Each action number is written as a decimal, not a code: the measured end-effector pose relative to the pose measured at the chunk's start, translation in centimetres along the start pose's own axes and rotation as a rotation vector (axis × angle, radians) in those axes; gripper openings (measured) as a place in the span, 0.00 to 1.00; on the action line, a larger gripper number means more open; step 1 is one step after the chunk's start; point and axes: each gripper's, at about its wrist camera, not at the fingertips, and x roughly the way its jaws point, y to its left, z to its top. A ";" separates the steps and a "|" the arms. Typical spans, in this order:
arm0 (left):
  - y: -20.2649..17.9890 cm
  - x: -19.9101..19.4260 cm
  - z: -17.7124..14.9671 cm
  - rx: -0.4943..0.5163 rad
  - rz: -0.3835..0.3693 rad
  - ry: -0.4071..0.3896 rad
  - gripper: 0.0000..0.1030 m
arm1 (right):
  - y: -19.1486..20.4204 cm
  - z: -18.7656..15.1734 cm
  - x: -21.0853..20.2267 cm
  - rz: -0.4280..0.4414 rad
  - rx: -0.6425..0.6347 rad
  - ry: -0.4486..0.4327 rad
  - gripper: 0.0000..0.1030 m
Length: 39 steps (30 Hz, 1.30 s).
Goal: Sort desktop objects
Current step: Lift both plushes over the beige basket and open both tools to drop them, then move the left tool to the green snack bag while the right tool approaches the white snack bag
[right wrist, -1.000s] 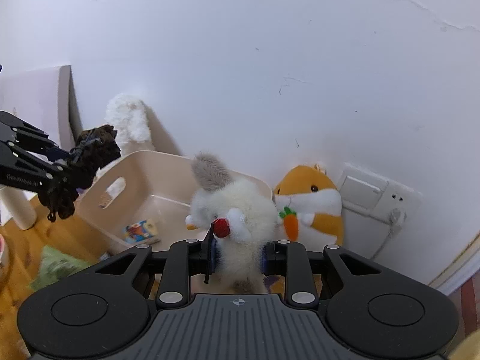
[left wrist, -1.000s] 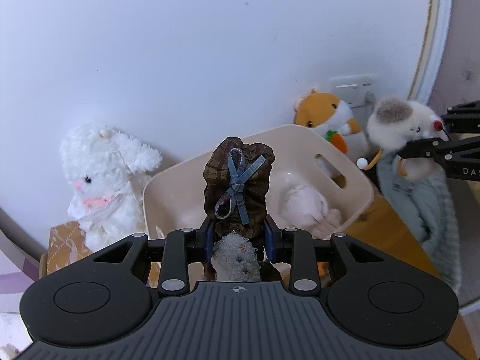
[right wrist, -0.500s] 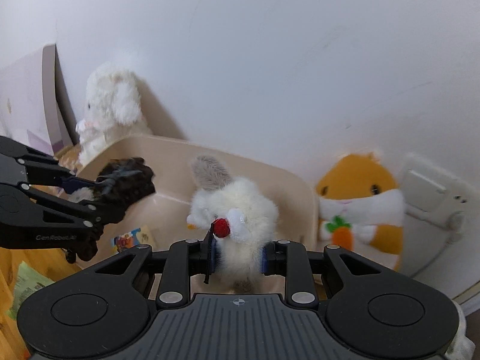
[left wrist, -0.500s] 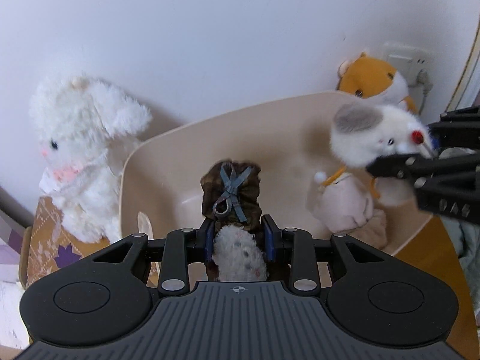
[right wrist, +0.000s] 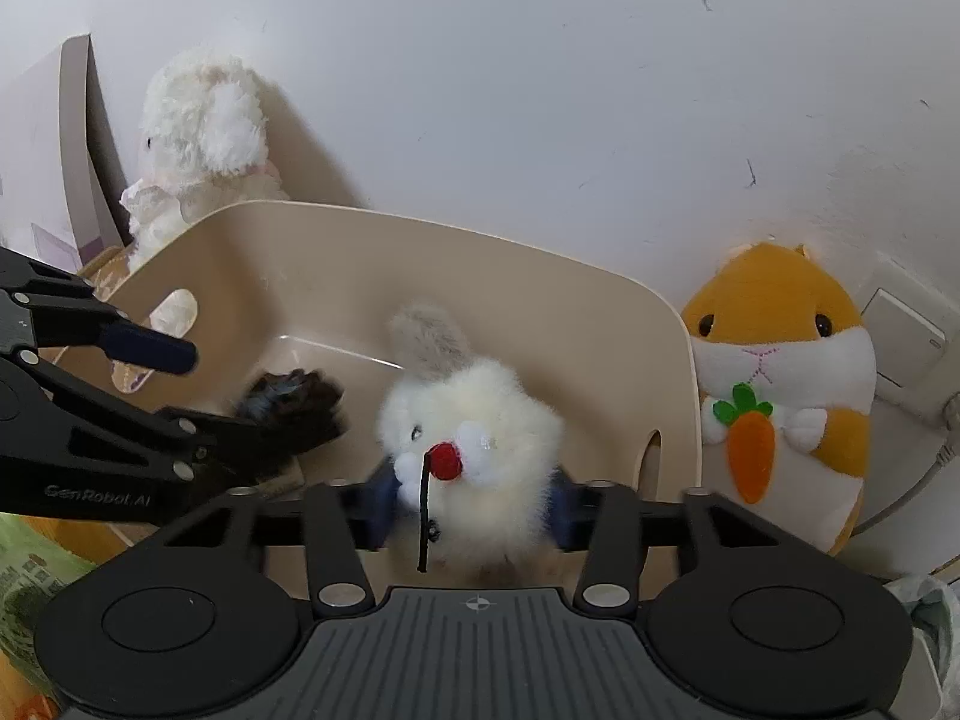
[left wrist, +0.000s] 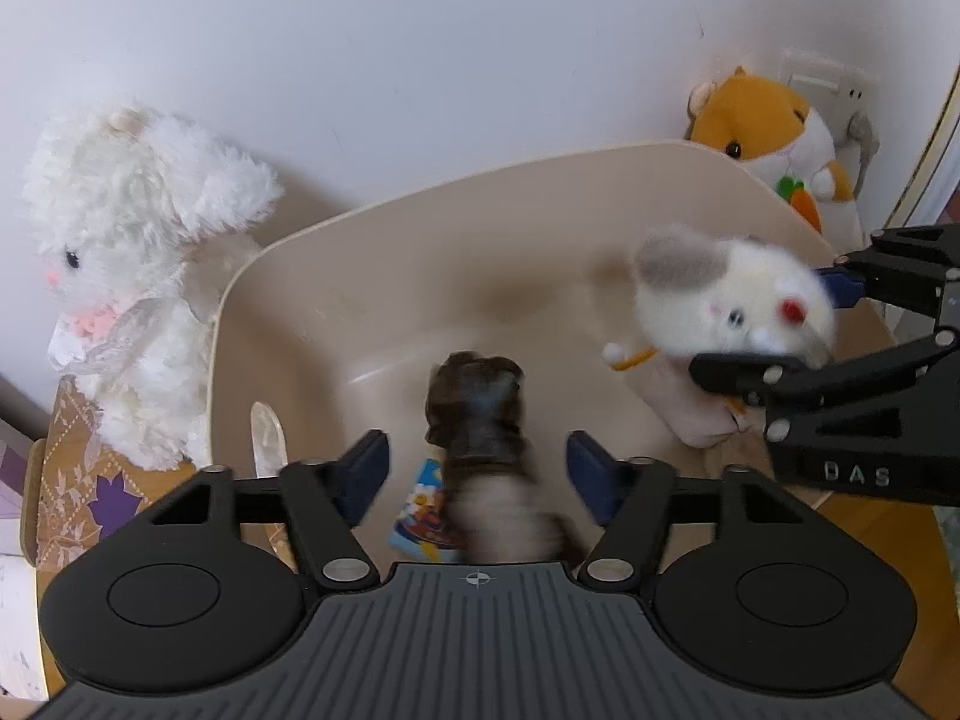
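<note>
A beige bin (left wrist: 420, 252) stands against the white wall; it also shows in the right wrist view (right wrist: 480, 276). My left gripper (left wrist: 477, 471) is open above the bin. A brown plaid doll (left wrist: 480, 414) is blurred between its spread fingers, touching neither; it also shows in the right wrist view (right wrist: 294, 405). My right gripper (right wrist: 471, 507) has its jaws spread partly, with the small white plush with a grey ear (right wrist: 474, 438) between them over the bin. Whether the pads still grip it is unclear. The plush also shows in the left wrist view (left wrist: 732, 300).
A white fluffy bunny (left wrist: 126, 264) sits left of the bin on a patterned box (left wrist: 72, 480). An orange hamster plush (right wrist: 780, 384) with a carrot stands right of the bin by a wall socket (right wrist: 900, 342). A small colourful packet (left wrist: 423, 510) lies in the bin.
Both grippers moved down over the bin. My left gripper opened and let go of the brown doll, which drops. My right gripper's jaws have spread wider around the white plush.
</note>
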 end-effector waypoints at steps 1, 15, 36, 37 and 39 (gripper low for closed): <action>0.0 -0.3 0.2 0.000 -0.002 -0.006 0.67 | 0.0 0.0 -0.2 -0.011 -0.002 -0.007 0.69; 2.7 -6.8 -1.6 -0.108 0.034 -0.113 0.75 | -0.1 -0.9 -5.5 -0.073 0.019 -0.121 1.00; 5.0 -10.7 -11.4 -0.151 0.053 -0.001 0.76 | -3.1 -10.6 -10.3 -0.072 0.147 -0.073 1.00; 5.0 -10.7 -11.9 -0.160 0.052 0.010 0.76 | -3.1 -11.1 -10.2 -0.067 0.147 -0.060 1.00; 5.2 -10.7 -12.9 -0.185 0.050 0.037 0.76 | -2.9 -12.2 -10.1 -0.056 0.151 -0.035 1.00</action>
